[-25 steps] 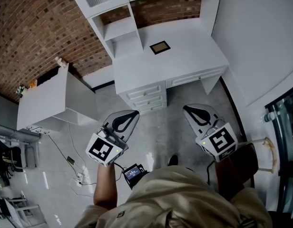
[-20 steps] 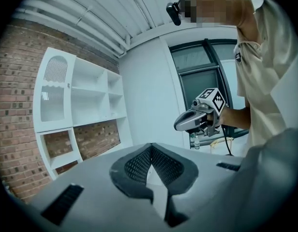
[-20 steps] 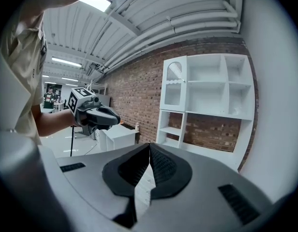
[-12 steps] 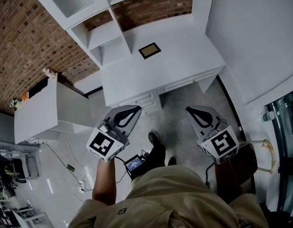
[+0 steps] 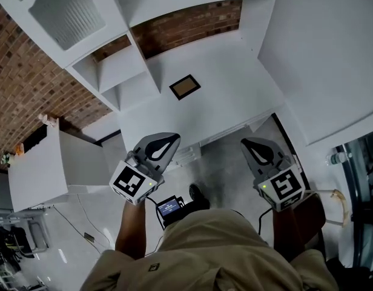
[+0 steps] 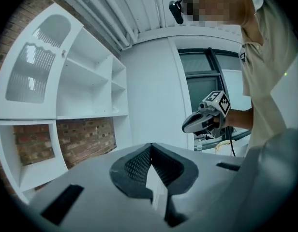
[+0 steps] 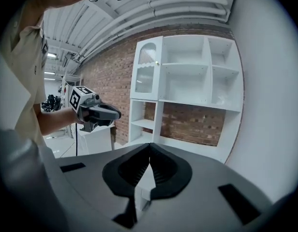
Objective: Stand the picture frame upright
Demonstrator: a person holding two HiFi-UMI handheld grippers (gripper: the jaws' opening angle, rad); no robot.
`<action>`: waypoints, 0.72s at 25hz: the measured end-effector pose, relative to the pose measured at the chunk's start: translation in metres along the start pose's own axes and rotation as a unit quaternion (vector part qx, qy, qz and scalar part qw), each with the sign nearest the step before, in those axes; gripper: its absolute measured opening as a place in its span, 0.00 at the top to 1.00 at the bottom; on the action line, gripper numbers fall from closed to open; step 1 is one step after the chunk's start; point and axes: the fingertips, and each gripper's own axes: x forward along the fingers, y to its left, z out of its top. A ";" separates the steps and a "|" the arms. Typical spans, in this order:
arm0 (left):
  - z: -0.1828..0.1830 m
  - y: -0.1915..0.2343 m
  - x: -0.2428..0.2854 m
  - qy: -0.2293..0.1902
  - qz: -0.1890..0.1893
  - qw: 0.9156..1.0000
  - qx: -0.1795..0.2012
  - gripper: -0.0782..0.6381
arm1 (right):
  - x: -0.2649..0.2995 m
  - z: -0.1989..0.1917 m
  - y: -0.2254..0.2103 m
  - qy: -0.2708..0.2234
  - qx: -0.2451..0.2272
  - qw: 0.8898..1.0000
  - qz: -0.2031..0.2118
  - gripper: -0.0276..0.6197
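The picture frame [image 5: 184, 86], dark-rimmed with a brown middle, lies flat on the white desk [image 5: 229, 83] in the head view. Both grippers hang in the air short of the desk's front edge, well apart from the frame. My left gripper [image 5: 173, 138] has its jaws shut with nothing between them, and its tip is over the desk's front drawers. My right gripper [image 5: 244, 142] is likewise shut and empty, above the floor by the desk's right end. In the left gripper view the jaws [image 6: 150, 145] meet at the tip; in the right gripper view [image 7: 149, 145] too. Neither gripper view shows the frame.
A white shelf unit [image 5: 117, 71] with open cubbies and a ribbed glass door [image 5: 65, 14] stands on the desk's back left against a brick wall [image 5: 186, 23]. A low white cabinet [image 5: 47, 168] stands left. A white wall [image 5: 332, 53] borders the right. A person's shoe [image 5: 197, 193] is on the floor.
The desk and frame have come nearer and lower in the head view as the person stepped forward. Both grippers stayed shut, at about the same place in the view.
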 end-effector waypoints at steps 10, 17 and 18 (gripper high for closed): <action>-0.030 0.091 0.019 0.013 0.010 1.000 -0.023 0.88 | 0.100 0.022 -0.032 0.010 -0.006 1.000 0.018 0.95; -0.041 0.134 0.045 0.022 0.043 0.998 -0.041 0.88 | 0.158 0.023 -0.068 0.014 -0.014 0.999 0.048 0.95; -0.046 0.141 0.050 0.026 0.049 0.998 -0.041 0.88 | 0.167 0.021 -0.075 0.013 -0.018 0.998 0.053 0.95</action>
